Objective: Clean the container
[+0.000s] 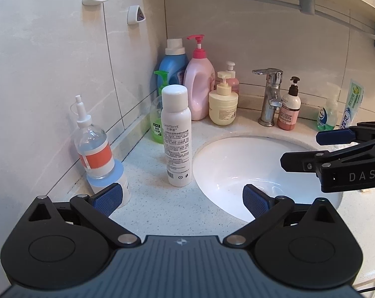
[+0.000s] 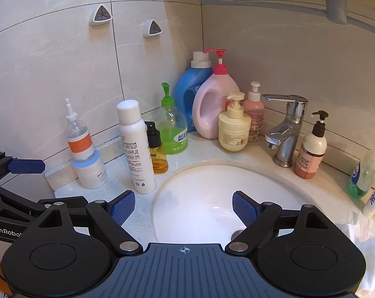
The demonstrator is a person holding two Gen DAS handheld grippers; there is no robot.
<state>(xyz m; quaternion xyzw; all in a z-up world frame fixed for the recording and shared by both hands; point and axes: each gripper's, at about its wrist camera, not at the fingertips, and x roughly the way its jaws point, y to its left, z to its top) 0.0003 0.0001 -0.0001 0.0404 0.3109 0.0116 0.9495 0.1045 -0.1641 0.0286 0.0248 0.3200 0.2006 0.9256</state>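
Both claws are hanging wide open, holding nothing: left gripper [image 1: 181, 198], right gripper [image 2: 183, 208]. White spray bottle [image 1: 176, 136], likely the container, is standing untouched at the sink [image 1: 299, 144] rim's left edge; cleaning isn't begun.

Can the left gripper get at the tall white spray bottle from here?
Probably yes: the left gripper is open, the white spray bottle stands just ahead, with bare counter between.
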